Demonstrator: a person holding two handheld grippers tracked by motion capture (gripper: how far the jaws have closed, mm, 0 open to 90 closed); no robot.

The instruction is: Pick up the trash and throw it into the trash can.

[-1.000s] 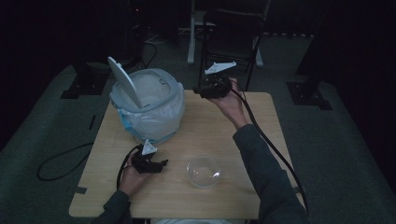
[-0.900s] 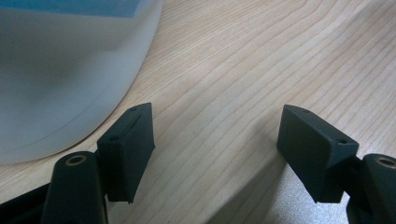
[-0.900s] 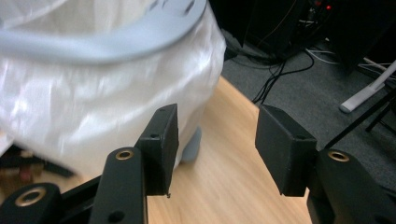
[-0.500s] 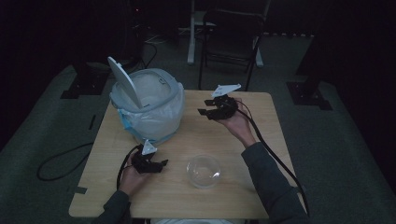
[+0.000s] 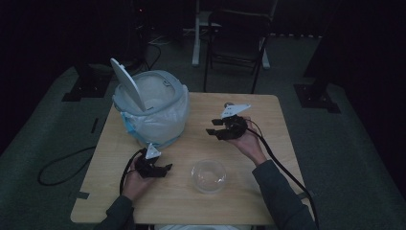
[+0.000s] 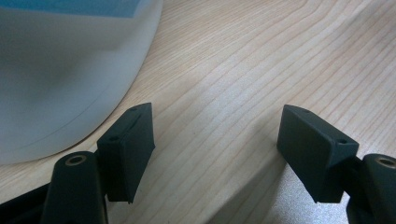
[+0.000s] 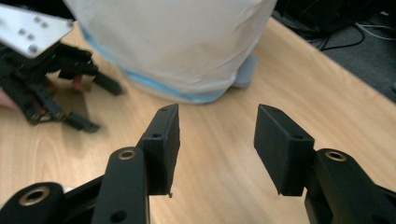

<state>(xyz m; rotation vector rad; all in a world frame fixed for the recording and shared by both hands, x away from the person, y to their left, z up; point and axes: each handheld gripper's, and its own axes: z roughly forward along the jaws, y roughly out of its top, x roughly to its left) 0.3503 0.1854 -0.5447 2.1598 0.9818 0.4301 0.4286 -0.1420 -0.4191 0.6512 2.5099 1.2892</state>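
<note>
Standing at the rear left of the wooden surface (image 5: 268, 158), the white rice cooker (image 5: 153, 112) is wrapped in a pale plastic bag with a blue band near its base, and its lid (image 5: 125, 84) is raised upright at the left rim. The cooker's interior looks pale; its contents cannot be told. Just in front of its base lies the left hand-held gripper (image 5: 165, 167), held low over the surface by the person's left hand (image 5: 136, 179), jaws pointing toward the right of the high view. In the left gripper view these jaws stand well apart with bare wood grain between them, the curved white wall of the cooker (image 6: 60, 79) just beside the left jaw. A clear glass bowl (image 5: 208, 175) sits near the front edge, just right of this gripper and apart from it. Right of the cooker, the right hand-held gripper (image 5: 214, 131) is held above the surface by the right hand (image 5: 249, 141), jaws aimed toward the cooker. In the right gripper view its jaws (image 7: 215, 140) are about half apart, nothing between them, the bagged cooker (image 7: 177, 42) ahead and the left hand-held gripper (image 7: 86, 107) farther off at upper left. Black cables trail from both grippers. Beyond the surface, a dark chair (image 5: 237, 36) stands on the floor.
</note>
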